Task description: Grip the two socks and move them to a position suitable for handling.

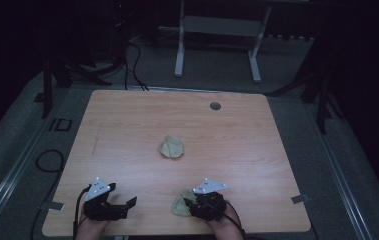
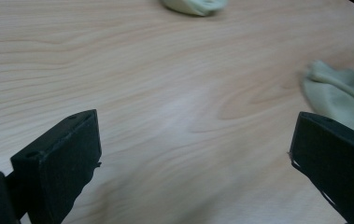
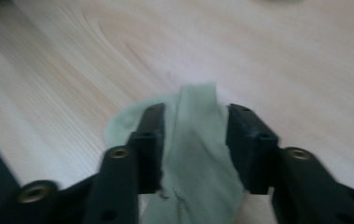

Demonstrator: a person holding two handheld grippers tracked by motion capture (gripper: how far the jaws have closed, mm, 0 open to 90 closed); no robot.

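Observation:
Two pale green crumpled cloths lie on a wooden table [image 1: 127,125]. One cloth [image 1: 172,147] sits near the table's middle, and its edge [image 2: 193,5] shows at the top of the left gripper view. The other cloth [image 1: 178,207] [image 2: 338,98] lies by the front edge. My right gripper [image 1: 189,204] [image 3: 195,121] is down over it, jaws apart, with a band of that cloth [image 3: 193,158] lying between them on the wood. My left gripper [image 1: 127,206] [image 2: 193,154] stands open at the front left, bare wood between its fingers, pointing toward the near cloth.
A dark round grommet [image 1: 215,105] is set into the table's far side. Small metal brackets [image 1: 300,199] stick out at the front corners. A white frame's legs [image 1: 179,50] stand on the floor beyond the table, and a cable [image 1: 47,160] loops on the left.

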